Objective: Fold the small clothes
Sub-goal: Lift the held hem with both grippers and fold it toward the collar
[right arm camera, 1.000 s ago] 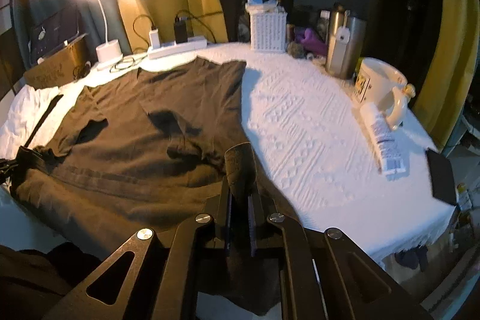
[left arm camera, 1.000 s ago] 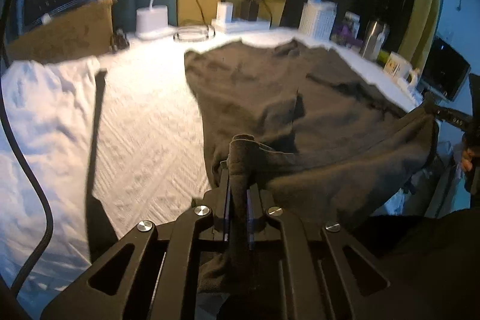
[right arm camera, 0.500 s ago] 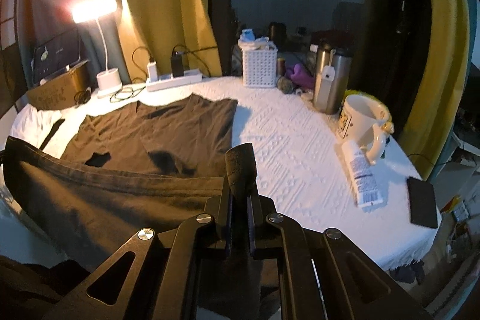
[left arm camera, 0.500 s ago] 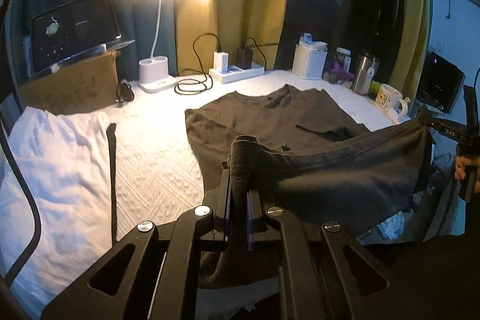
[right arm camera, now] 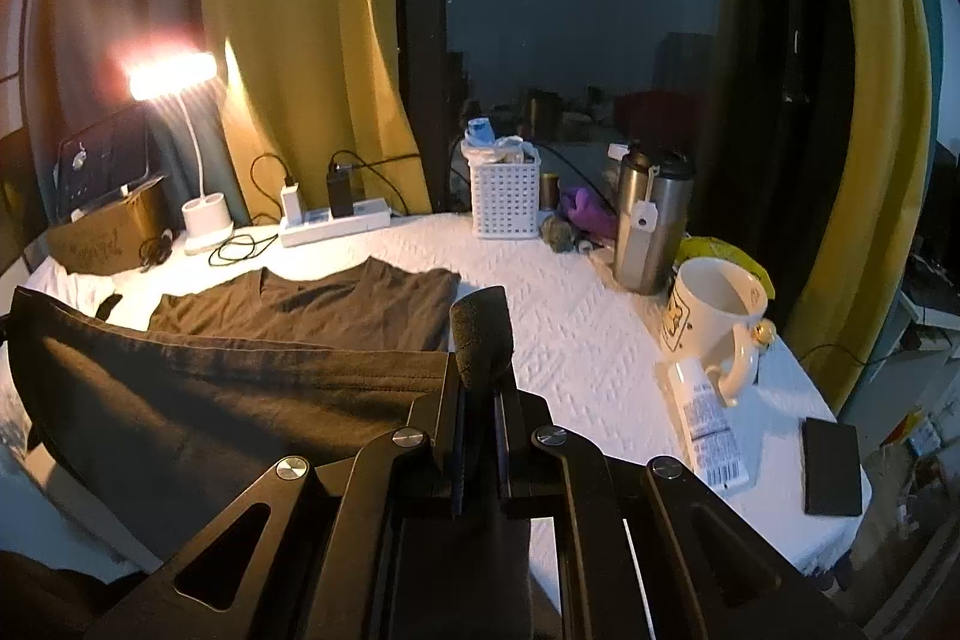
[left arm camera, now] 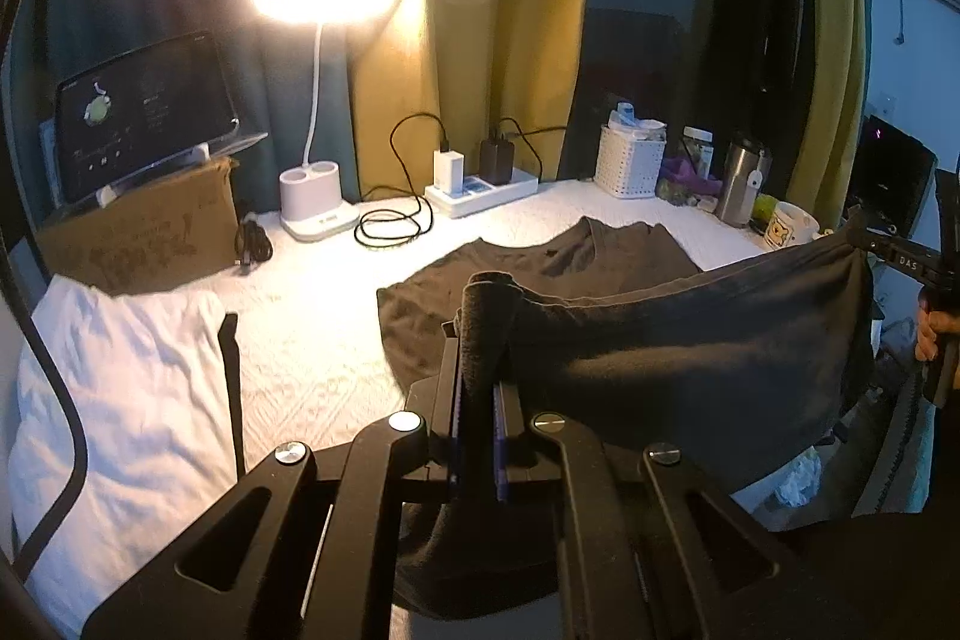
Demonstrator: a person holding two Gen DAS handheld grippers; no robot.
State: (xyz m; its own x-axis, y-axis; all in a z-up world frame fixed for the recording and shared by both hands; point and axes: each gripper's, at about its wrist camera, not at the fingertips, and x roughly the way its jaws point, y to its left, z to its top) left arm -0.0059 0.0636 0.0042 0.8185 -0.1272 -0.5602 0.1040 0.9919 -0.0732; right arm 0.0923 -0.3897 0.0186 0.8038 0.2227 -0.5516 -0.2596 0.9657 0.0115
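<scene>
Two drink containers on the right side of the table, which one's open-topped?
The cream mug with the cartoon print, standing beside the white tube. Its mouth is open and empty; the steel tumbler behind it is taller and capped with a dark lid.

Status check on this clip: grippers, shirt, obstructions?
Left gripper and right gripper shut on dark shirt hem, raised. Collar end on table. Fold path clear; mug off right.
</scene>
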